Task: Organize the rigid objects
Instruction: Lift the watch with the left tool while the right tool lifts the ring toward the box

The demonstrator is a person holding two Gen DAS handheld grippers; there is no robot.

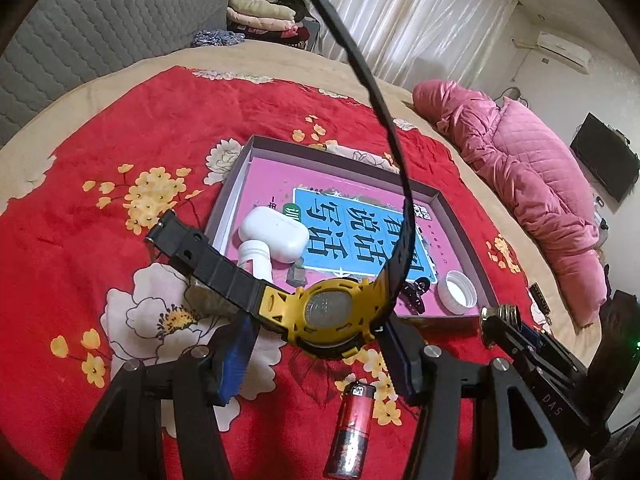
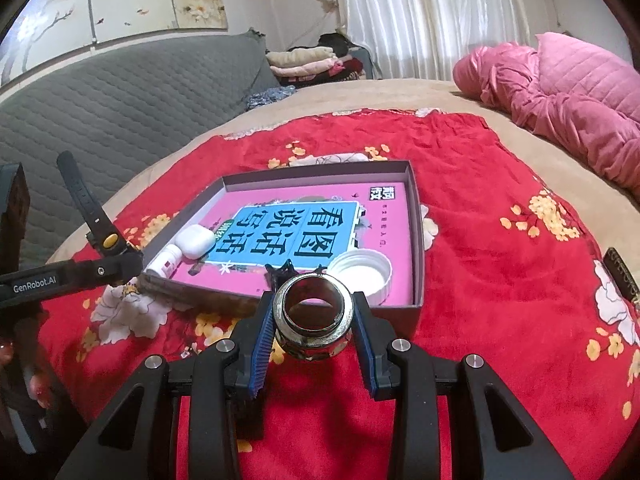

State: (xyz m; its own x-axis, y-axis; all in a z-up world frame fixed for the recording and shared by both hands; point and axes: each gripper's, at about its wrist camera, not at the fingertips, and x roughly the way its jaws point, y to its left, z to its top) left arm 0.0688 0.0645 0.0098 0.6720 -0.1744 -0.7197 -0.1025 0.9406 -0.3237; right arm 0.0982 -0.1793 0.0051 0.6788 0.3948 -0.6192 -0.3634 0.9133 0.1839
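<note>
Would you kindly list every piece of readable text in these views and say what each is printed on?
"GenRobot.AI": on the left gripper arm, right wrist view.
"看图说话写话", upside down: blue panel of the pink book in the box.
"DAS": on the right gripper arm, partly cut off.
Battery label, small book print, white bottle label: too small or blurred.

Tray (image 2: pixel 418 240) sits mid-blanket (image 2: pixel 500 280) on bed, book (image 2: pixel 280 232) flat inside. In tray: earbud case (image 2: pixel 195 241) on near-left part, bottle (image 2: pixel 164 264) lying just beside it at left corner; clip (image 2: pixel 280 271) at near edge, cap (image 2: pixel 360 276) to its right. Battery (image 1: pixel 352 428) on blanket before tray. Quilt (image 2: pixel 560 88) far right, sofa (image 2: pixel 120 92) far left w/ folded clothes (image 2: pixel 308 62) behind.
</note>
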